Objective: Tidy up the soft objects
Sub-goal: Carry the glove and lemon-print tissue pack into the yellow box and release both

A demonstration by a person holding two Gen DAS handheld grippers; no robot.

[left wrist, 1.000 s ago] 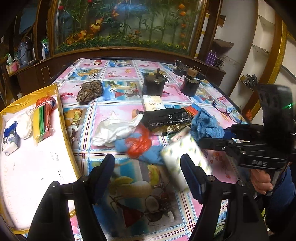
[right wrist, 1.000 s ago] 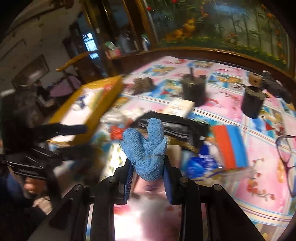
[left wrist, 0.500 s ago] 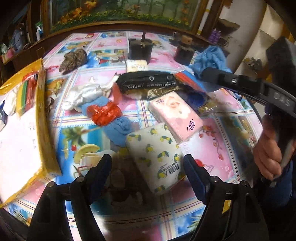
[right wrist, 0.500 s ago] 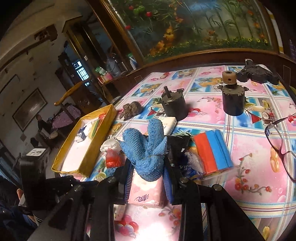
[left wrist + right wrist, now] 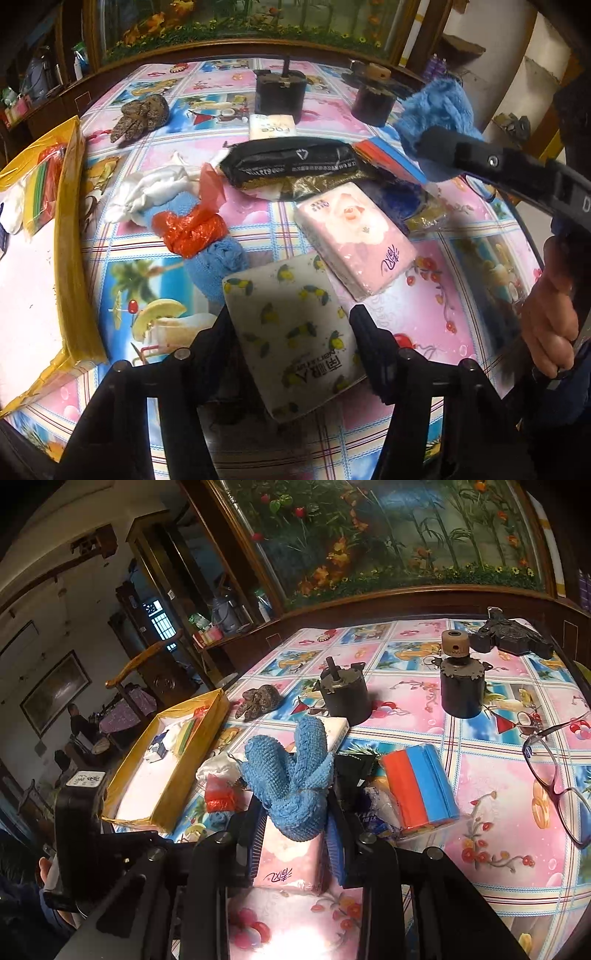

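The small white tissue pack (image 5: 272, 126) behind the black pouch (image 5: 291, 165) reads "face".

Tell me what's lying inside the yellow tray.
Inside the yellow tray: a striped multicoloured packet, a white soft bundle and a small blue-and-white item. The left gripper's body hides the tray's near corner.

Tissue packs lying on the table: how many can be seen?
3, possibly more hidden in the pile. The lemon-print pack sits between the left hand-held gripper's fingers, the pink pack lies just beyond it, and a small white pack rests by the dark motor.
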